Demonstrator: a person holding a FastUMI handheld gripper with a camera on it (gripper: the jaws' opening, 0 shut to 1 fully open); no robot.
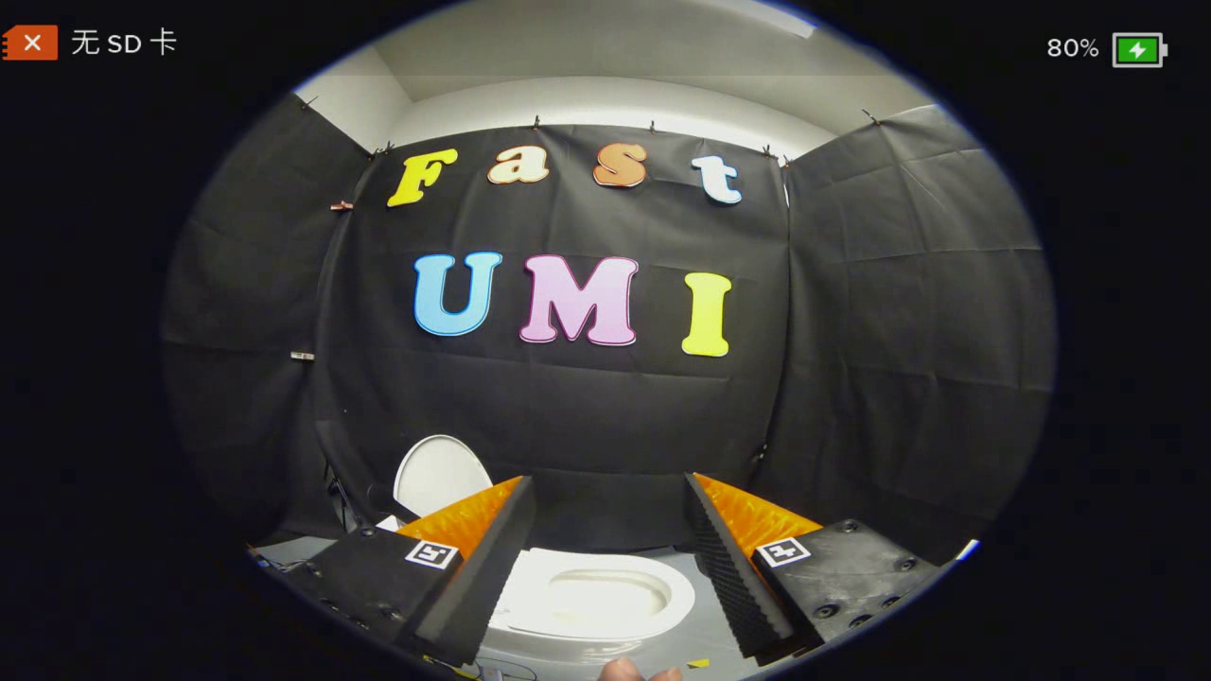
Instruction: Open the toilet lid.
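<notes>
While the gripper (610, 501) is hovering above the toilet (591, 605), its two fingers are standing wide apart with nothing between them, released and touching nothing. The toilet is sitting on a pale grey floor (700, 629) below and between the fingers, with its bowl showing in the gap. Its seat ring (676, 591) is lying flat, and the oval opening is appearing with its long axis running roughly across the gap from one finger toward the other, though the fisheye bend is making the exact heading hard to judge. The toilet lid (437, 473) is already standing raised, an upright white oval seen just beyond the left finger (473, 567) and leaning back toward the black cloth wall (587, 416); its pale underside is facing the camera, and its lower edge is hiding behind that finger, so the hinge cannot be seen. Each finger is carrying a small square black-and-white marker (432, 553) on its base, the other marker (785, 551) sitting on the right finger (733, 567); these are patterns, not readable words. Fingertips of a person's hand (629, 672) are peeking in just below the toilet, close to the camera, too little showing to tell the hand's pose.
</notes>
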